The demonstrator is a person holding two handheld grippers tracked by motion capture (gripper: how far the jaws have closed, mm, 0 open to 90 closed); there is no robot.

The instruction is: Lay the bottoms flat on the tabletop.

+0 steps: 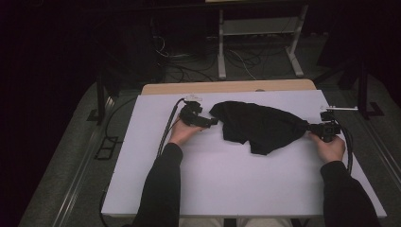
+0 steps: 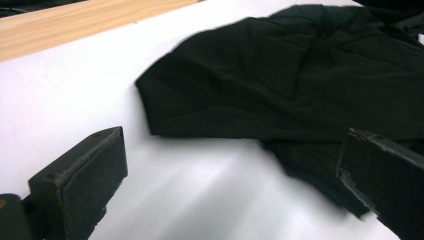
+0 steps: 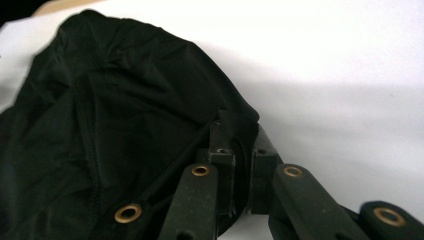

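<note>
A crumpled black fabric garment lies on the far half of a white rectangular table top, spread from about the middle toward the right edge. Its right end is drawn into a narrow bunch that runs into the right gripper, held in the person's right hand near the table's right edge. In the right gripper view the two black jaws are pressed together on that bunched fabric, with cloth pinched between the pads.

The left gripper, held in the left hand, sits left of the garment and points toward its left end, just beside the cloth. In the left gripper view its jaws stand wide apart with nothing between the pads; the garment's rounded edge lies on the white surface ahead of them, and the right-hand jaw overlaps the dark cloth in that picture.

A light wooden strip borders the table's far side.
</note>
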